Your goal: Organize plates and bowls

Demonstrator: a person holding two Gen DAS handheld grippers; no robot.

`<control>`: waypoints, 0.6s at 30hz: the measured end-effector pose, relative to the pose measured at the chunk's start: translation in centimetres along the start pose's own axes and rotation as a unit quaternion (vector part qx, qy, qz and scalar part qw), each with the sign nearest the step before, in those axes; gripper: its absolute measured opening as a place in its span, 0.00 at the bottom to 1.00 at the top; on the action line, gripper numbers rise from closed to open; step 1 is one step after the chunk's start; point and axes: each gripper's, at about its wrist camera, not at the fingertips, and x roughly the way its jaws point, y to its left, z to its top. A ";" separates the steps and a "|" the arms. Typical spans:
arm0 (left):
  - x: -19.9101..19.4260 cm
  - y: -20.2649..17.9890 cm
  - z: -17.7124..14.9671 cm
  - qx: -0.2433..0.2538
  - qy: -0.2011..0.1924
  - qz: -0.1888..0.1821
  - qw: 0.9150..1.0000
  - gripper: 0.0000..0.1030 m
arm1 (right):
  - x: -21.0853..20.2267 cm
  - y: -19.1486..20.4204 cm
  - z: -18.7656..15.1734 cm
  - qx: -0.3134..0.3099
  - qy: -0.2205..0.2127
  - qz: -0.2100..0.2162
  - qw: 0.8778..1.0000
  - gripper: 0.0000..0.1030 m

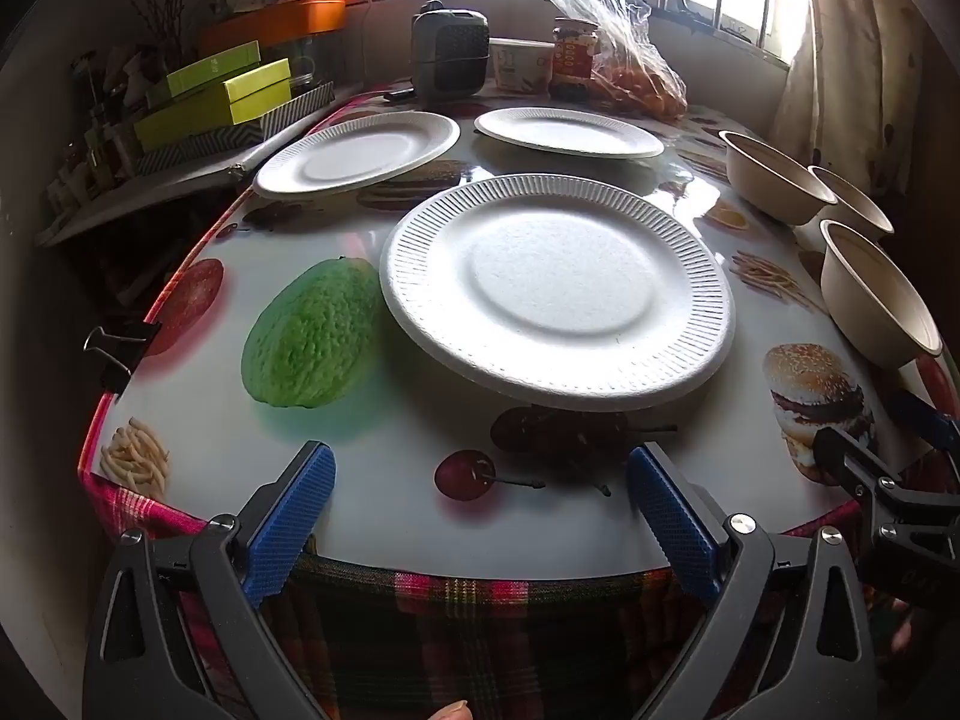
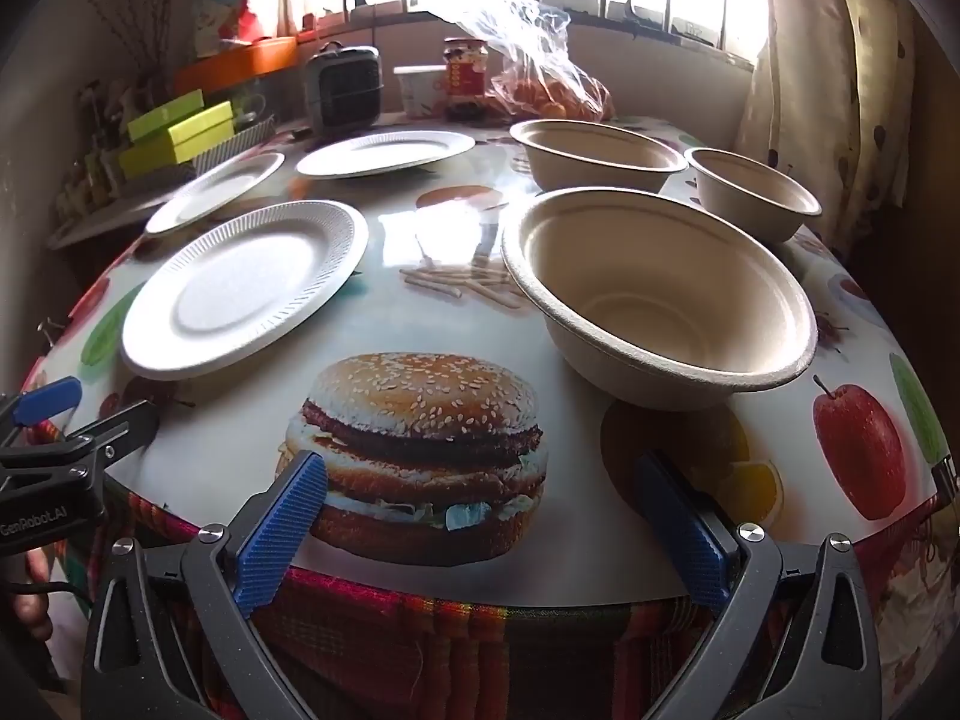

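Three plates lie on the left of the table, three bowls on the right.

The left gripper, seen at the right wrist view's left edge, bears "GenRobot.AI" on its black body; the jar's label is unreadable.

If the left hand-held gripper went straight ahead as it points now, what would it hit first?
Most likely the nearest white plate, which lies dead ahead of the open left hand-held gripper on the table. Its height above the tabletop is hard to judge.
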 end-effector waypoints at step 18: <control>0.2 -0.3 0.1 0.001 -0.002 -0.001 1.000 0.96 | -0.1 -0.8 0.2 0.015 -0.011 -0.005 1.000 1.00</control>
